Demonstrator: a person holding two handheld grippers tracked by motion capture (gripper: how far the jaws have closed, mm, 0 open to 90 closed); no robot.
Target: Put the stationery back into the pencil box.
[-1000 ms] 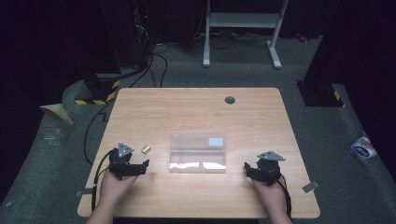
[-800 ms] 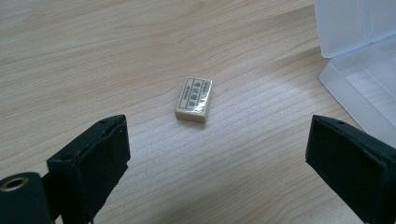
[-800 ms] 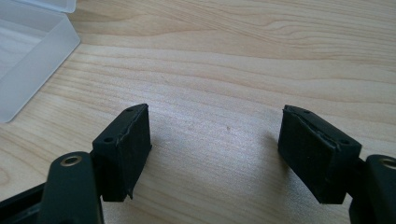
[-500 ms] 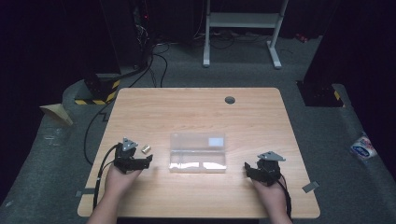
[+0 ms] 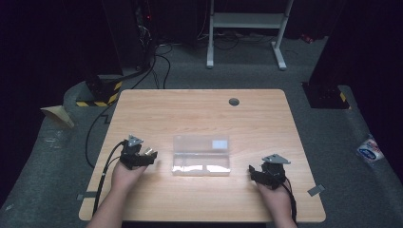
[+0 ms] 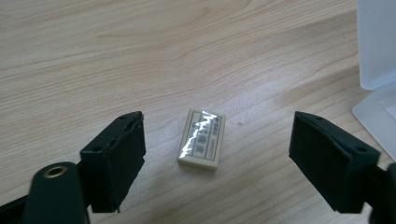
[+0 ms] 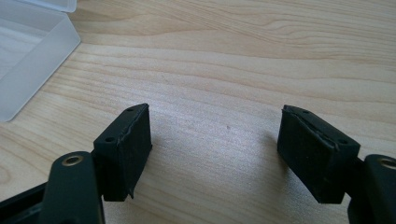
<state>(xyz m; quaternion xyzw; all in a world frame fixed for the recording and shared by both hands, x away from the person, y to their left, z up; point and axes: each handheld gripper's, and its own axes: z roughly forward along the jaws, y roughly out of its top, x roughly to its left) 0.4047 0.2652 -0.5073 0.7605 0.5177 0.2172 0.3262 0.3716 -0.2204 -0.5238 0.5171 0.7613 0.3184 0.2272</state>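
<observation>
A small cream eraser (image 6: pixel 201 137) with a printed label lies flat on the wooden table (image 5: pixel 204 114). My left gripper (image 6: pixel 217 144) is open, one jaw on each side of the eraser and neither touching it. In the high view that left gripper (image 5: pixel 144 158) sits left of a clear plastic box (image 5: pixel 201 155), with the eraser (image 5: pixel 151 152) at its tips. The box lies open in the middle of the table. My right gripper (image 5: pixel 259 173) rests right of the box near the front edge. It is open over bare wood (image 7: pixel 215 140), with a box corner (image 7: pixel 28 60) at upper left.
A round cable hole (image 5: pixel 233 101) sits in the table's far right part. The open box's lid and tray (image 6: pixel 378 70) lie just right of the eraser. Black cables (image 5: pixel 102 168) trail off the table's left side to the floor.
My left gripper has moved forward and slightly right, so its open jaws now straddle the eraser. The right gripper and the box have stayed still.
</observation>
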